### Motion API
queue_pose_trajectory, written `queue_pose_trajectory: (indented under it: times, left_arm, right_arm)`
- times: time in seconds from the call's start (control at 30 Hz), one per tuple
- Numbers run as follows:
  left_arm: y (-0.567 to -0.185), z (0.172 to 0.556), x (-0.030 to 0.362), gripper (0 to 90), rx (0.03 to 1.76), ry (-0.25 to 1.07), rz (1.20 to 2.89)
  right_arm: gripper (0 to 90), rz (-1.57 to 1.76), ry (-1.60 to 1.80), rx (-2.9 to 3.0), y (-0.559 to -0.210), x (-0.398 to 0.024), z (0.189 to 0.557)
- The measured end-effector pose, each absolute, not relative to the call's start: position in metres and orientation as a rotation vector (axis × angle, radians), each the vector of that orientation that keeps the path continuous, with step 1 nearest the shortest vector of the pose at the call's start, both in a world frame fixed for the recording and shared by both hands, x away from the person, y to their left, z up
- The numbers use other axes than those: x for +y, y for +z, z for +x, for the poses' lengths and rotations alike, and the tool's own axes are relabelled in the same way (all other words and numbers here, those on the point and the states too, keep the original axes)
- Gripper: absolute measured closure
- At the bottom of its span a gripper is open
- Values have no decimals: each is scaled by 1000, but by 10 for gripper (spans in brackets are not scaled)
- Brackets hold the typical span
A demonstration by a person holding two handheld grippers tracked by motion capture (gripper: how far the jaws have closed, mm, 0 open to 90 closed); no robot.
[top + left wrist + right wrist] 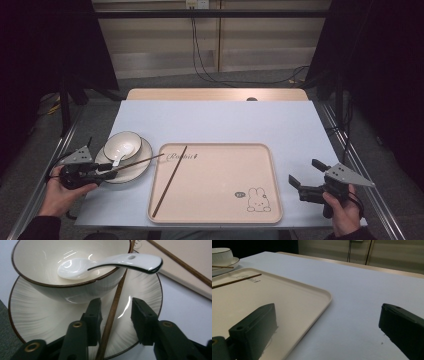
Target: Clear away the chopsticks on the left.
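The left gripper is straddling, jaws parted, a thin brown wooden chopstick lying on the white ribbed plate at 9 o'clock (grasp step, judging); closing comes next. The right gripper is idling wide, empty.

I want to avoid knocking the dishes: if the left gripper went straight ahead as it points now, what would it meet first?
The chopstick already lies between its open jaws on the plate; straight on, the left gripper would probably hit the bowl first.

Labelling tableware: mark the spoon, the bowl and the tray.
spoon point(75, 268), left gripper view, on its scoop.
bowl point(82, 293), left gripper view, on its outer wall.
tray point(215, 185), high view, on its bare floor.
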State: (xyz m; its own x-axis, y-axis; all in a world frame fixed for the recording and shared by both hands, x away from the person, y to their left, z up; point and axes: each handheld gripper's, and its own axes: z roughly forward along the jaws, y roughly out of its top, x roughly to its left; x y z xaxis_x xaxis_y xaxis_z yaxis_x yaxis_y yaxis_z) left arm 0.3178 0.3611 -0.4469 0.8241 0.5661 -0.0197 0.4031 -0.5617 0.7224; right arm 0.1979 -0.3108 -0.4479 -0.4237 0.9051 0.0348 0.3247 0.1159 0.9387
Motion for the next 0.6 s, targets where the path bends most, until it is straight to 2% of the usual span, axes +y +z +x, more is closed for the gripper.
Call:
queue_pose_trajectory:
  times: [0.33, 0.43, 0.5, 0.6]
  left_arm:
    - [-450, 322, 353, 789, 652, 247, 2294]
    - [-450, 322, 354, 800, 670, 225, 2289]
    - [-449, 321, 354, 842, 668, 211, 2285]
    - [-448, 320, 353, 845, 678, 204, 2295]
  right_arm:
    - [12, 1190, 1307, 1825, -448, -311, 198]
    - [12, 1191, 1308, 1825, -448, -311, 198]
    - [12, 1189, 1311, 1827, -448, -310, 198]
    - [12, 1190, 1309, 1825, -448, -311, 198]
